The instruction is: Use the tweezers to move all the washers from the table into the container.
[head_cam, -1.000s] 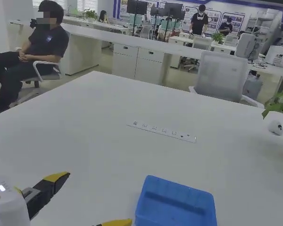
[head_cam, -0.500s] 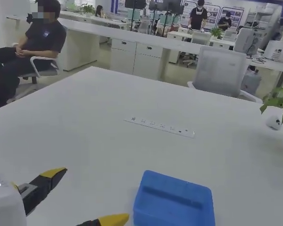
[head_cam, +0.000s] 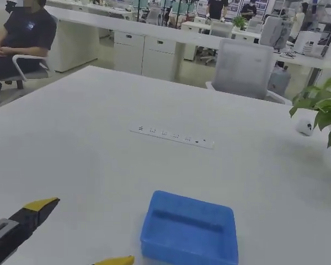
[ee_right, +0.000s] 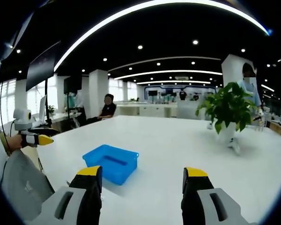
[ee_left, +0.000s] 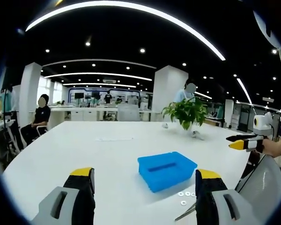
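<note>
Left gripper view: tweezers not yet taken up

The left gripper (ee_left: 145, 174) and right gripper (ee_right: 143, 172) are held empty, jaws apart. Washers (ee_left: 184, 194) lie on the table (ee_left: 107, 154) just beside the blue container (ee_left: 166, 168), with the tweezers (ee_left: 185, 214) near them. A grasp of the tweezers is judged to be needed next.

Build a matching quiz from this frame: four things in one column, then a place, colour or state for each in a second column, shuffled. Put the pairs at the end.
Things
1. container
2. washers
3. power strip
4. left gripper

Descriptions
a. jaws apart, holding nothing
b. white, lying flat on the table beyond the container
c. loose on the table beside the container
d. blue, open at the top

Pairs: 1-d, 2-c, 3-b, 4-a
</note>
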The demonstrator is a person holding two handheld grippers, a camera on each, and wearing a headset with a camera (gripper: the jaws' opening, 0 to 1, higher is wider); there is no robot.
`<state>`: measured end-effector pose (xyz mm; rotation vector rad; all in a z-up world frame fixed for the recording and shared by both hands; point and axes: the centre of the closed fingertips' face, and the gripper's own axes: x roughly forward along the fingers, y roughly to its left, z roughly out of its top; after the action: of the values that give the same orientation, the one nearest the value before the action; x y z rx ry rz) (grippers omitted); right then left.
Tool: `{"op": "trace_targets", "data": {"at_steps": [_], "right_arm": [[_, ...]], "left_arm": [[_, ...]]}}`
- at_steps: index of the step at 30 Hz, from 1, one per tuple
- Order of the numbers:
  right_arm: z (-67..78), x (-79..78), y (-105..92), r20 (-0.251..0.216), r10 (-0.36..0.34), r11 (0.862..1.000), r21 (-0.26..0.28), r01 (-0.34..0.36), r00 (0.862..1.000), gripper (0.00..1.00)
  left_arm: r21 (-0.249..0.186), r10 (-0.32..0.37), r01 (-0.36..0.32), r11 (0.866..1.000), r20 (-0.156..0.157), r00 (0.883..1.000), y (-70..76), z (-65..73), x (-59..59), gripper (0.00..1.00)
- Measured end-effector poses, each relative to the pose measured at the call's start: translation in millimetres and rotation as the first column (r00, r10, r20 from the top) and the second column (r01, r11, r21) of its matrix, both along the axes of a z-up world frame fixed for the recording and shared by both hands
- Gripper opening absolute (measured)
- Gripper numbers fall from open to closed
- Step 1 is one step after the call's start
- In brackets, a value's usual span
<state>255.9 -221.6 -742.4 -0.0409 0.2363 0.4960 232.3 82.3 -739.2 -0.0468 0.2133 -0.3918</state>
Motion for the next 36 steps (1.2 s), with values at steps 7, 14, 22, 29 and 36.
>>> {"op": "trace_targets", "data": {"at_steps": [7,14,22,29,36], "right_arm": [[-1.8,0.9,0.8,-0.003,0.0,1.0,-0.02,0.0,1.0,0.68],[-6.6,2.4,5.6,-0.037,0.013,0.999,-0.04,-0.015,0.999,0.72],[-30.6,-11.9,41.8,-0.197,0.184,0.955,-0.194,-0.223,0.963,0.57],[-39.4,-20.8,79.9,-0.251,0.302,0.923,-0.164,-0.348,0.92,0.44],[-45.0,-28.5,92.2,-0.273,0.341,0.906,-0.16,-0.392,0.9,0.37]], "left_arm": [[-0.038,-0.024,0.023,0.999,-0.032,0.999,-3.6,-3.7,0.4,0.91],[-0.029,-0.065,0.063,0.998,-0.081,0.995,-8.4,-13.2,0.4,0.91],[0.073,-0.294,0.328,0.942,-0.292,0.91,-35.2,-52.0,-22.0,0.71],[0.124,-0.448,0.532,0.838,-0.401,0.799,-55.3,-74.4,-34.2,0.48],[0.172,-0.518,0.658,0.733,-0.484,0.705,-70.7,-98.0,-43.6,0.37]]}}
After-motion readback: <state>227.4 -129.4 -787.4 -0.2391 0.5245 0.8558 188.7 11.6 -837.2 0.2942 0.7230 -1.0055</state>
